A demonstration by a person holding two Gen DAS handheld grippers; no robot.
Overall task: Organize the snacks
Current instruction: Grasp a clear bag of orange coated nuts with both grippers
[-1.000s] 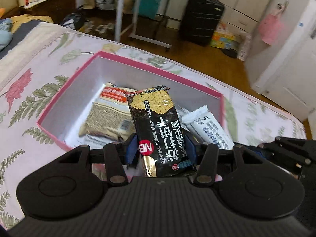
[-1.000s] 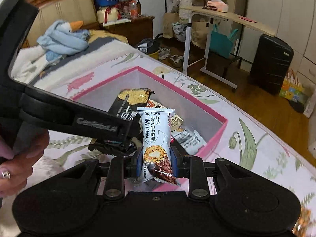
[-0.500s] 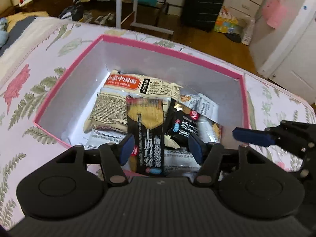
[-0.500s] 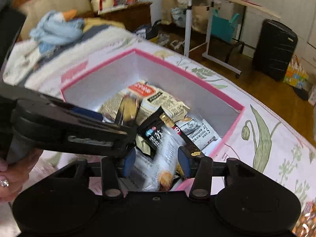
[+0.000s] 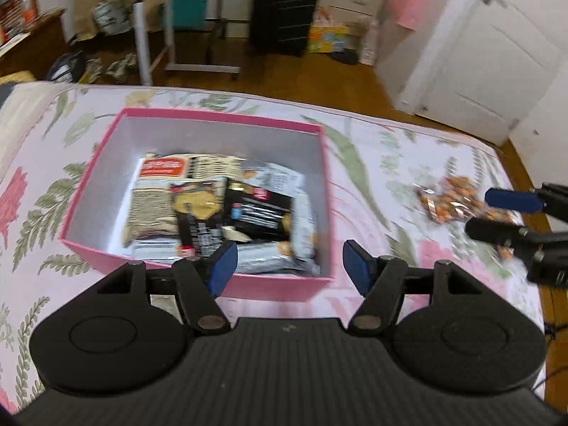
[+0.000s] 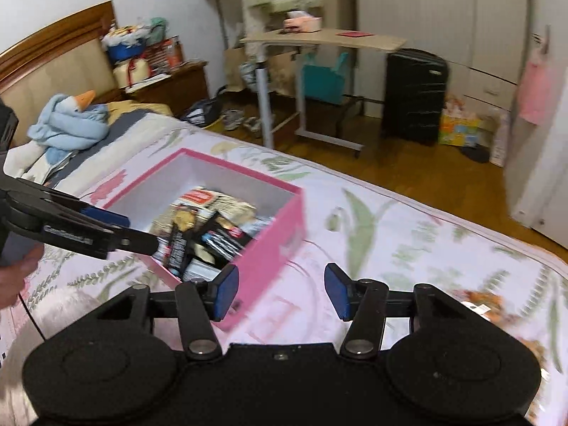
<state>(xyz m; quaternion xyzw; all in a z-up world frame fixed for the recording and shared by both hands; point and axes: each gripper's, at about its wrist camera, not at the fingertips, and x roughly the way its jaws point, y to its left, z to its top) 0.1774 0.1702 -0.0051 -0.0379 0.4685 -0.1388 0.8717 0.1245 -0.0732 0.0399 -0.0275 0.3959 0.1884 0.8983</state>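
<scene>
A pink box (image 5: 220,115) sits on the flowered bedspread with several snack packets in it, a black cracker packet (image 5: 198,220) and a white bar packet (image 5: 301,227) on top. My left gripper (image 5: 289,268) hangs above the box's near right corner. Its jaws are opening and nothing is between them. My right gripper (image 6: 282,291) is over the bedspread just right of the box (image 6: 277,238), its jaws also opening and empty. An orange snack bag (image 5: 449,204) lies on the bed to the right, close to the right gripper (image 5: 491,214). The left gripper (image 6: 131,230) reaches over the box's left side.
A person's hand (image 6: 17,277) holds the left gripper's handle. A blue plush goose (image 6: 67,120) lies near the headboard. Beyond the bed's edge are wooden floor, a rolling desk (image 6: 319,39), a black suitcase (image 5: 282,10) and a white door (image 5: 479,56).
Both grippers let go of their packets, which now lie in the box. Both have pulled up and back, the right one swinging off to the box's right, and the jaws have widened.
</scene>
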